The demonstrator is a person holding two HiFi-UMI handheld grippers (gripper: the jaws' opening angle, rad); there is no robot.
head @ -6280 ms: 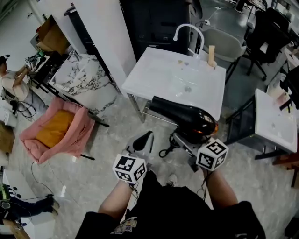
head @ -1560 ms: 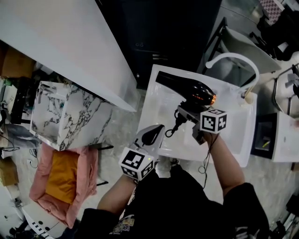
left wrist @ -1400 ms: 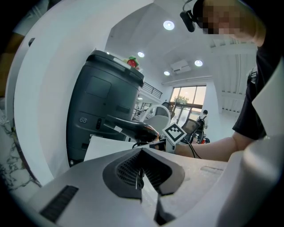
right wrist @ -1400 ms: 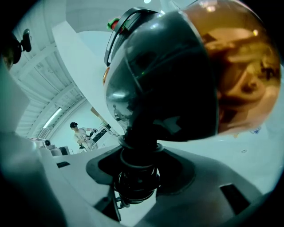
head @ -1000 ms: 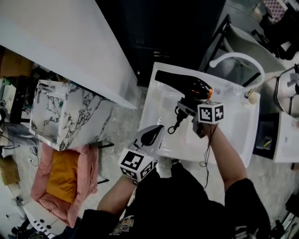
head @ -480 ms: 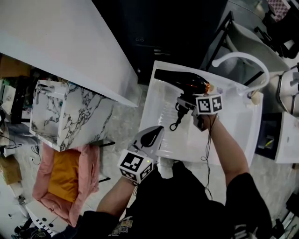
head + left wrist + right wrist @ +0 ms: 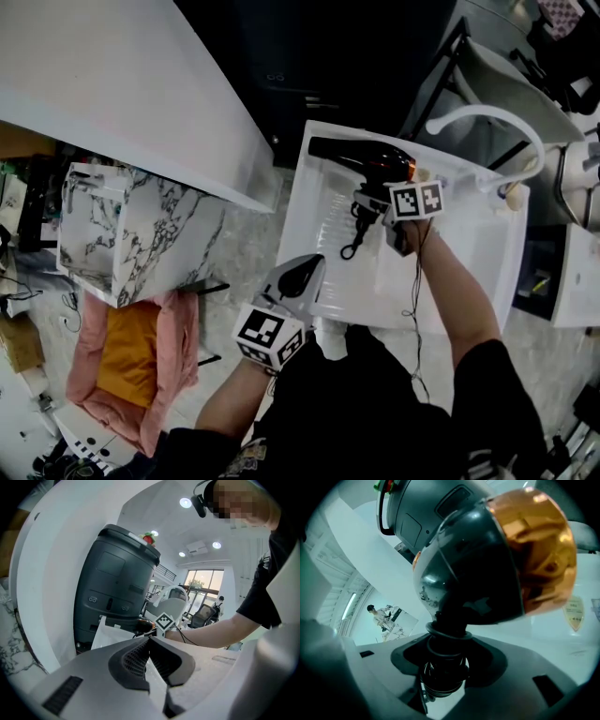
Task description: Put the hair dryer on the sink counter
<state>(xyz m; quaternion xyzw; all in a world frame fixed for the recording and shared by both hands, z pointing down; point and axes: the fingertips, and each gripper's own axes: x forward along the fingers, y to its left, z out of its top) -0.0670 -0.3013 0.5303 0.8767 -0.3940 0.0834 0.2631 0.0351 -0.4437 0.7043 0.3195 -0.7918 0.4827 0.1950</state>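
Starting at about 9 o'clock in the head view, I am seeing a marble-patterned cabinet with a pink cushion below it, both well clear of the work. Moving right, toward 6 o'clock, I am holding the left gripper idle just off the near edge of the sink counter. Its own view is showing the jaws pressed together at the tips with nothing between them. Further right, at about 1 o'clock, the right gripper is clamping the hair dryer by the base of its handle. In the right gripper view the jaws are closing around that ribbed black neck, with the dark body and copper end cap looming above. The dryer is lying across the back left part of the counter with its nozzle pointing to 9 o'clock and its cord dangling toward the basin. I cannot tell whether it is touching the surface yet. The faucet is arching at 2 o'clock, apart from the dryer. I am judging this to be the set-down step. Next I am expecting to lower the dryer until the body is resting flat, then release and back away toward 5 o'clock without snagging the cord.
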